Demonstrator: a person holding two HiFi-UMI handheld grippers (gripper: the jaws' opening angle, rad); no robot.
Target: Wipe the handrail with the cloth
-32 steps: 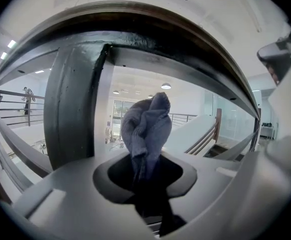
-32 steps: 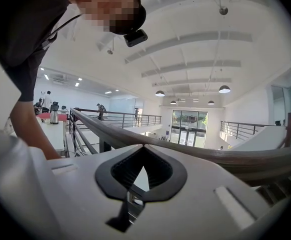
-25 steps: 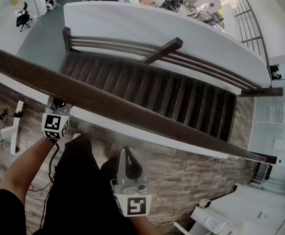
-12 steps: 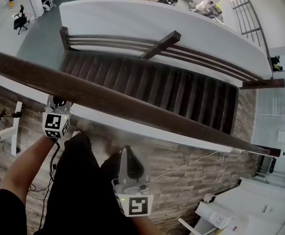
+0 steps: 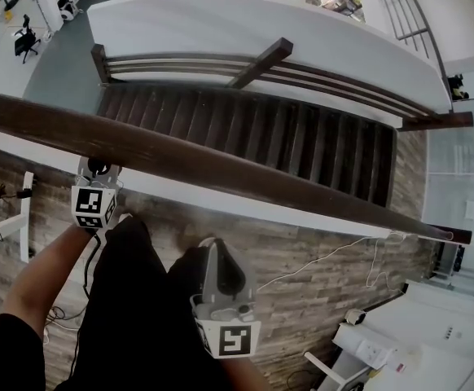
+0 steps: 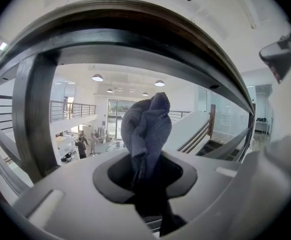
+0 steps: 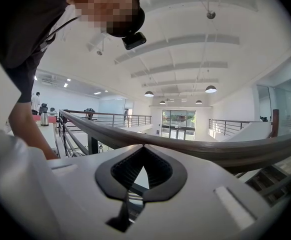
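While the dark brown wooden handrail (image 5: 221, 165) ran slantwise across the head view, the left gripper (image 5: 98, 169) sat just beneath it, jaws pinching a bunched blue-grey cloth (image 6: 146, 129); right gripper (image 5: 215, 259), jaws pressed together and empty, hung farther back. Cloth visible in left gripper view only, rail close overhead there

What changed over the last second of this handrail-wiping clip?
Almost nothing. The right gripper drifted slightly rightward in the head view, which itself shifted a little. The left gripper stays at the near side of the handrail, shut on the cloth. The right gripper stays shut and empty, short of the rail.
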